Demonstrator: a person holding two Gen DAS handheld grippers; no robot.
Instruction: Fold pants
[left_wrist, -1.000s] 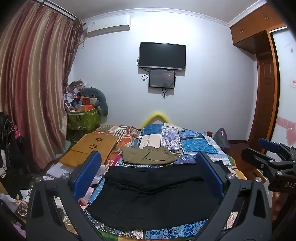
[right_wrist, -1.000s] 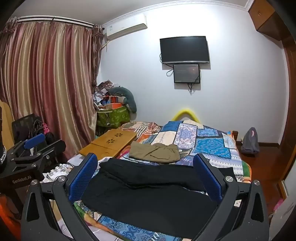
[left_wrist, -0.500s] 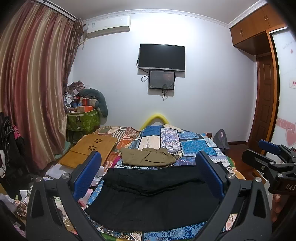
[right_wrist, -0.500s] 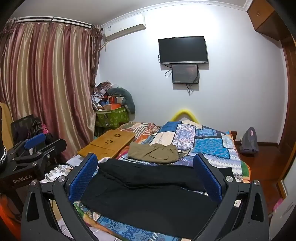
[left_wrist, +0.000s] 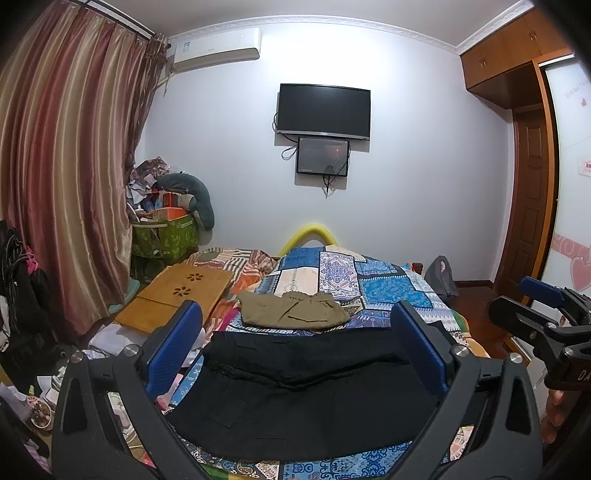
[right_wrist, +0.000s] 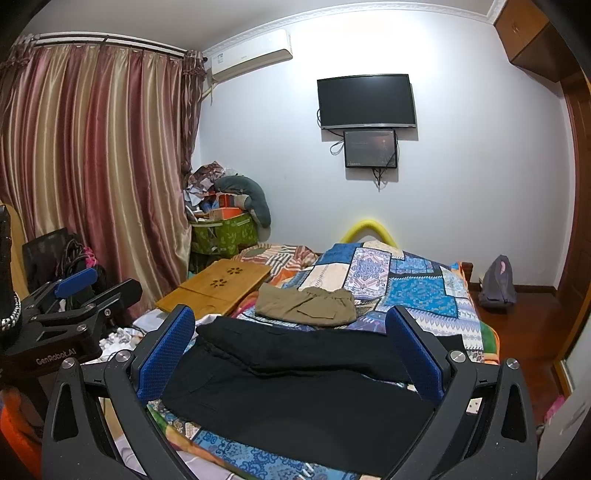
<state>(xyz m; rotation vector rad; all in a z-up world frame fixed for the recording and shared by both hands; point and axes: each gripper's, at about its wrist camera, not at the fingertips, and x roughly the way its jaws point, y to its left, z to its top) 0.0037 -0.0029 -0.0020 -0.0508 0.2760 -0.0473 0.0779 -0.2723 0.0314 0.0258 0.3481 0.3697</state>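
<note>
Black pants (left_wrist: 306, 398) lie spread across the near end of a patchwork bed (left_wrist: 354, 280), one leg folded over the other; they also show in the right wrist view (right_wrist: 295, 387). My left gripper (left_wrist: 295, 350) is open and empty, held above and short of the pants. My right gripper (right_wrist: 291, 354) is open and empty too, above the pants. Each gripper shows at the edge of the other's view: the right one (left_wrist: 546, 321) to the right, the left one (right_wrist: 70, 306) to the left.
Folded khaki pants (left_wrist: 291, 312) lie on the bed beyond the black ones. A wooden lap table (left_wrist: 177, 295) rests at the bed's left. Clutter and a green bin (left_wrist: 162, 236) stand by the curtain. A wardrobe door (left_wrist: 528, 199) is at right.
Both grippers have drifted slightly back and up; the bed and pants sit a little lower in the views. The pants have not moved. Both stay open.
</note>
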